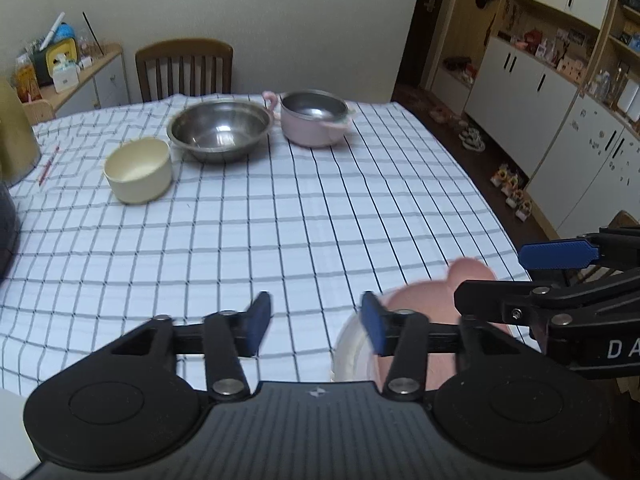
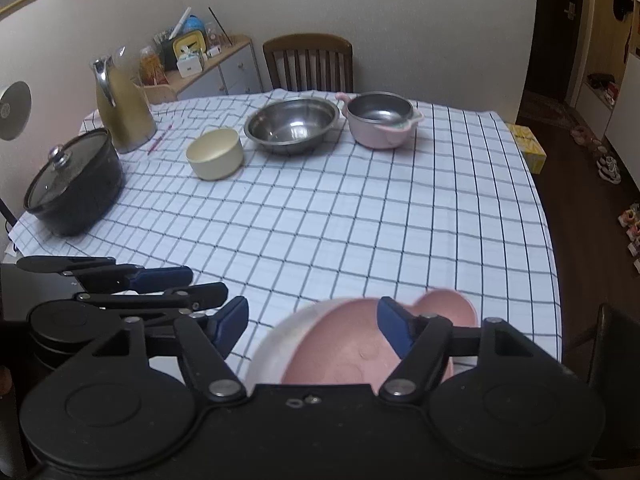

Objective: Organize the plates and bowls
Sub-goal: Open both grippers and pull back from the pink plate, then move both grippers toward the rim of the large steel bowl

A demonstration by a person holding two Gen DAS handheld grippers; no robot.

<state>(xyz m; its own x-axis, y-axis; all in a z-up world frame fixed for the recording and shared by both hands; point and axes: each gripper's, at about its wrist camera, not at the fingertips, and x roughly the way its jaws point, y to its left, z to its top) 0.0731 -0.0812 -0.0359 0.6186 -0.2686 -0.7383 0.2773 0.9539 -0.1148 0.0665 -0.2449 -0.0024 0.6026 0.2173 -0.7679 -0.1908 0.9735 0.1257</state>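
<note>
A pink plate (image 2: 352,348) lies on a white plate (image 2: 276,340) at the table's near edge; both also show in the left wrist view, pink plate (image 1: 424,292), white plate (image 1: 352,352). My right gripper (image 2: 312,328) is open above them, empty. My left gripper (image 1: 316,328) is open and empty, just left of the plates. At the far side stand a cream bowl (image 1: 138,170) (image 2: 216,154), a steel bowl (image 1: 220,128) (image 2: 292,124) and a pink pot-shaped bowl (image 1: 314,118) (image 2: 378,120).
A checked tablecloth (image 1: 280,220) covers the table. A black lidded pot (image 2: 74,184) and a gold thermos jug (image 2: 120,108) stand at the left. A wooden chair (image 2: 308,64) is behind the table. A yellow box (image 2: 526,146) sits beyond the right edge.
</note>
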